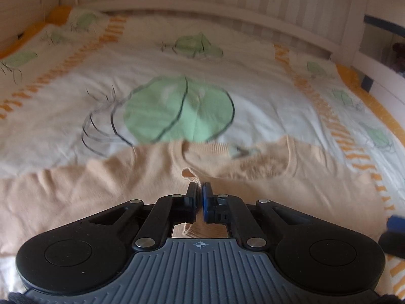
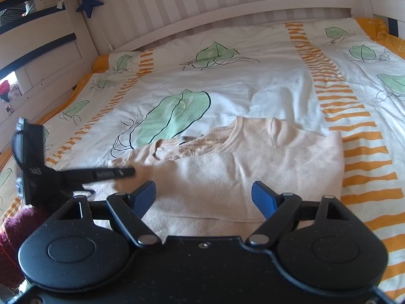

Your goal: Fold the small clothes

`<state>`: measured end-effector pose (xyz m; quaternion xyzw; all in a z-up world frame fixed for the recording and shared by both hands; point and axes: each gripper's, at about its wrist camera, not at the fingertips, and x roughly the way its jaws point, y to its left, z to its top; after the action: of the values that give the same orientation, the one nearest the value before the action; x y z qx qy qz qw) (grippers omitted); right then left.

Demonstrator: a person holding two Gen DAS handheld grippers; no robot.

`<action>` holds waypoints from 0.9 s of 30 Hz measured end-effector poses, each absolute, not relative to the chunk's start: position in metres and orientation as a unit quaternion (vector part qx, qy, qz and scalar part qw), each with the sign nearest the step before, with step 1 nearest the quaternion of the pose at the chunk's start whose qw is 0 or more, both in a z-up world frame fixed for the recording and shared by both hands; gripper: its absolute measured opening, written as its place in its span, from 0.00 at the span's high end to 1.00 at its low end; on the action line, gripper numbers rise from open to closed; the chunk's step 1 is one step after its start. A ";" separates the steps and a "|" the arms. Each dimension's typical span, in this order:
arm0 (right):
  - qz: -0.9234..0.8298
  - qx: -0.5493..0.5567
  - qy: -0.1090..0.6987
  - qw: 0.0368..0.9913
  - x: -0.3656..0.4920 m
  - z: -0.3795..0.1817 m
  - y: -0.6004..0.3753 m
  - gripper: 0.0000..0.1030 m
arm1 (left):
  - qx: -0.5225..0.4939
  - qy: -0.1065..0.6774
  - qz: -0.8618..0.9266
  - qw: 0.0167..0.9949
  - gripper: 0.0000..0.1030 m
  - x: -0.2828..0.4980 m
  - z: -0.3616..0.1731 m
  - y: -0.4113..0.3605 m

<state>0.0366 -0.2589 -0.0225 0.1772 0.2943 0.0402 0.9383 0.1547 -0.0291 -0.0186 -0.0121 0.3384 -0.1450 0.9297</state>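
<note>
A small peach sweater [image 2: 227, 172] lies on the bed, collar toward the headboard, partly folded over itself. In the left wrist view the sweater [image 1: 101, 190] spreads across the foreground. My left gripper [image 1: 199, 190] is shut on a pinch of the sweater's fabric, which sticks up between the pads. It also shows from the side in the right wrist view [image 2: 126, 171], at the sweater's left edge. My right gripper [image 2: 203, 190] is open and empty, just above the sweater's near part.
The bed cover [image 2: 253, 81] is white with green leaf prints and orange striped bands. A white slatted bed frame [image 2: 227, 7] runs along the far side. A blue star [image 2: 89, 2] hangs at the left post. A dark red knit sleeve [image 2: 15, 233] is at lower left.
</note>
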 end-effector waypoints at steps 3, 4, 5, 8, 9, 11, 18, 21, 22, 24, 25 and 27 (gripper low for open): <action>0.035 0.180 0.301 0.936 0.037 -0.025 -0.260 0.18 | -0.022 0.310 -0.123 0.942 0.95 0.157 -0.001 -0.015; 0.032 0.181 0.303 0.935 0.038 -0.025 -0.261 0.18 | -0.021 0.306 -0.111 0.945 0.95 0.159 0.002 -0.009; 0.030 0.184 0.305 0.934 0.038 -0.026 -0.262 0.18 | -0.020 0.310 -0.102 0.945 0.95 0.162 0.002 -0.004; 0.022 0.186 0.313 0.931 0.041 -0.029 -0.264 0.18 | -0.030 0.361 -0.079 0.929 0.95 0.178 -0.011 0.009; 0.018 0.184 0.317 0.930 0.042 -0.030 -0.264 0.18 | -0.034 0.383 -0.077 0.920 0.94 0.183 -0.019 0.011; 0.013 0.181 0.325 0.928 0.043 -0.033 -0.264 0.18 | -0.030 0.426 -0.068 0.902 0.92 0.190 -0.036 0.013; 0.001 0.167 0.327 0.930 0.044 -0.035 -0.265 0.18 | -0.015 0.437 -0.049 0.898 0.78 0.184 -0.048 0.020; -0.006 0.156 0.319 0.935 0.045 -0.034 -0.268 0.18 | -0.034 0.429 -0.021 0.902 0.76 0.185 -0.044 0.035; -0.010 0.153 0.319 0.935 0.046 -0.035 -0.269 0.18 | -0.039 0.433 -0.019 0.900 0.75 0.187 -0.044 0.038; -0.010 0.153 0.322 0.934 0.050 -0.039 -0.274 0.18 | -0.049 0.435 -0.018 0.899 0.75 0.188 -0.044 0.042; -0.010 0.157 0.323 0.933 0.052 -0.042 -0.276 0.18 | -0.049 0.434 -0.020 0.899 0.75 0.188 -0.043 0.042; -0.005 0.164 0.326 0.931 0.057 -0.048 -0.280 0.18 | -0.047 0.432 -0.028 0.900 0.75 0.188 -0.041 0.041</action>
<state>0.0569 -0.2796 -0.0479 0.1637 0.3262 -0.0046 0.9310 0.1881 0.0408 -0.0411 -0.0469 0.4324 -0.0281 0.9000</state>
